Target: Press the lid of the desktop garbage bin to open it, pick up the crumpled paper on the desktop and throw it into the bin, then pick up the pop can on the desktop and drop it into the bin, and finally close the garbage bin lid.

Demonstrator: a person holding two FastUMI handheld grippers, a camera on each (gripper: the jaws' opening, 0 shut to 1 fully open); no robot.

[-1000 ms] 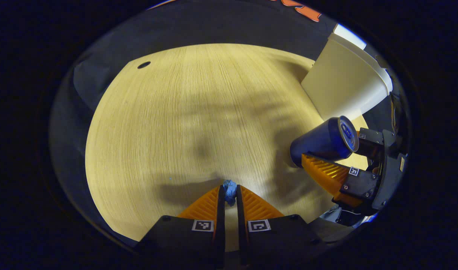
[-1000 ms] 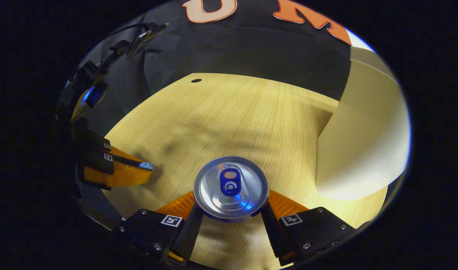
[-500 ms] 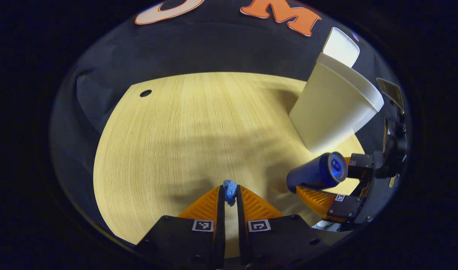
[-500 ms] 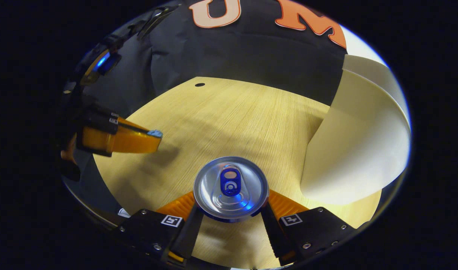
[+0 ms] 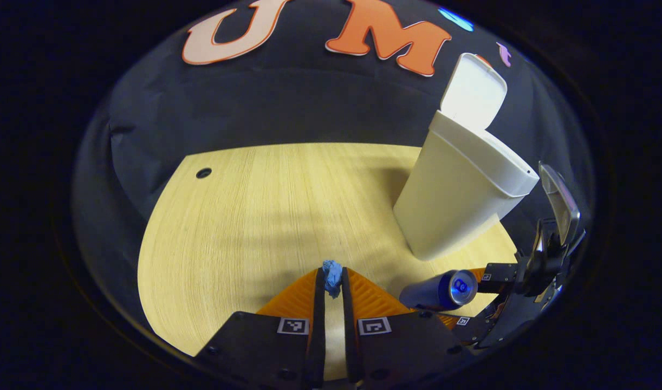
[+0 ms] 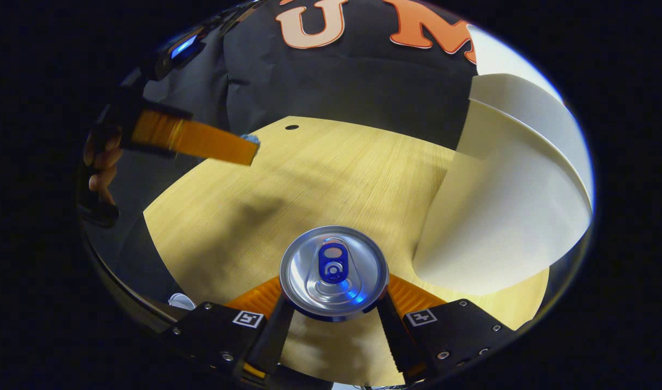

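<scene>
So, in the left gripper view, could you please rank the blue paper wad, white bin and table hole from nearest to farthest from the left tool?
1. Crumpled blue paper wad, pinched between the left tool fingers.
2. White plastic bin, ahead right, lid up.
3. Small dark hole, far left of the wooden table.

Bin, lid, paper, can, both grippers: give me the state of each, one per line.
Bin: upright on the table, top open.
Lid: flipped up.
Crumpled paper: pinched between the left gripper's fingers, off the table.
Can: held by the right gripper, top end facing its camera, not yet in the bin.
Left gripper: shut on the paper.
Right gripper: shut on the can.
</scene>
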